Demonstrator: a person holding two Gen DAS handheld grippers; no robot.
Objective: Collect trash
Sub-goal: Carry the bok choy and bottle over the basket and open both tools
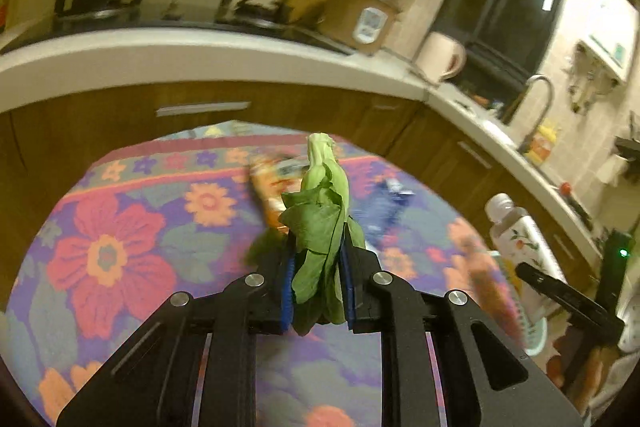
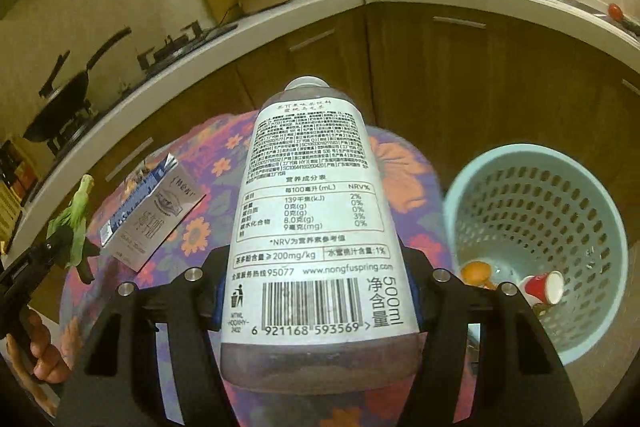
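Greens [image 1: 320, 227] are clamped between the jaws of the left gripper [image 1: 318, 281], raised above the flowered counter [image 1: 120, 227]; in the right wrist view the same bunch [image 2: 76, 223] is seen at the far left, held clear of the cloth. Two items are still to be collected from the counter: a carton [image 2: 154, 217] lying flat near the left gripper, and an orange wrapper [image 1: 268, 195] behind the greens, blurred in the left wrist view. Further right, a bottle [image 2: 316, 227] is gripped near its base by the jaws of the right gripper [image 2: 316, 307], its cap pointing away from the camera and its printed label turned upward. At the far right a pale green perforated bin [image 2: 592, 307] stands beside the counter, just right of the bottle. A red cup [image 2: 544, 289] and an orange scrap [image 2: 474, 273] are already seen at its bottom, so some trash has been collected.

The task is judged to be partway done: two pieces are binned, two are held and not yet dropped, and at least two are left on the counter
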